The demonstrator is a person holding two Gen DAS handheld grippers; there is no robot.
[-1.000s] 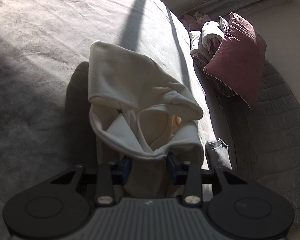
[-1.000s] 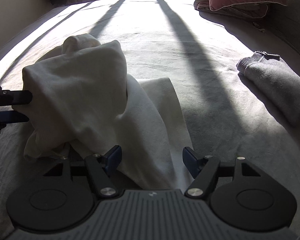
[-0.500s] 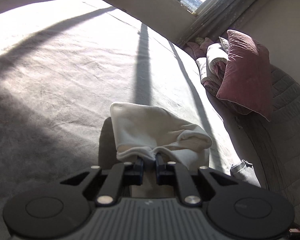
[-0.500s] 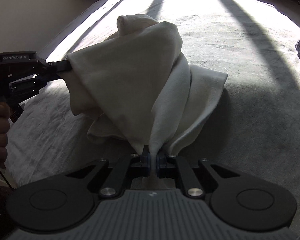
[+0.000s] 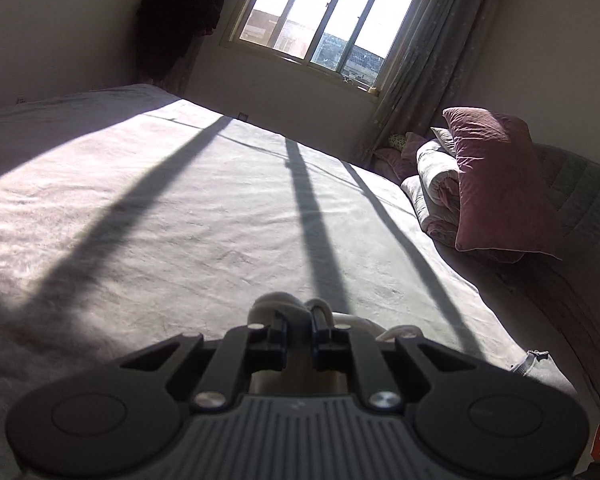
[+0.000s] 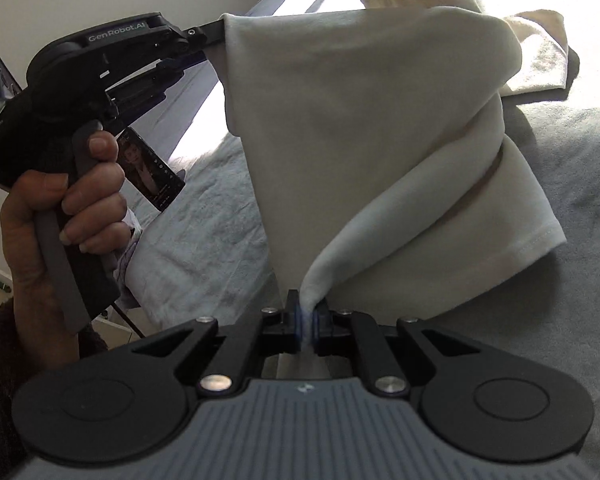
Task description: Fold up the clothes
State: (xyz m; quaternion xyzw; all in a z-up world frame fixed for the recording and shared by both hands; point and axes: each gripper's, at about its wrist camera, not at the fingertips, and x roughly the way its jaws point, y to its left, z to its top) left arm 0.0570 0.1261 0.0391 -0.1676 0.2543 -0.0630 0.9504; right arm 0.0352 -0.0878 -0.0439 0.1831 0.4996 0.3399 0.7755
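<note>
A cream-white garment [image 6: 364, 120] hangs bunched between both grippers, lifted off the grey bed [image 6: 580, 152]. My right gripper [image 6: 309, 322] is shut on a pinched corner of it. My left gripper [image 5: 299, 330] is shut on another edge; only a small fold of the garment [image 5: 272, 304] shows above its jaws in the left wrist view. In the right wrist view the left gripper [image 6: 214, 34] holds the garment's upper left edge, gripped by a hand [image 6: 60, 208]. Part of the garment's far end rests on the bed.
A maroon pillow [image 5: 500, 184] and a rolled duvet [image 5: 436, 184] lie at the bed's head on the right. A folded grey garment [image 5: 540, 368] sits near the right edge. A window [image 5: 324, 20] and curtain [image 5: 428, 60] are behind the bed.
Both grippers closed on the garment and rose, lifting it off the bed. The left wrist view tilted up toward the window, so the garment dropped almost out of that view.
</note>
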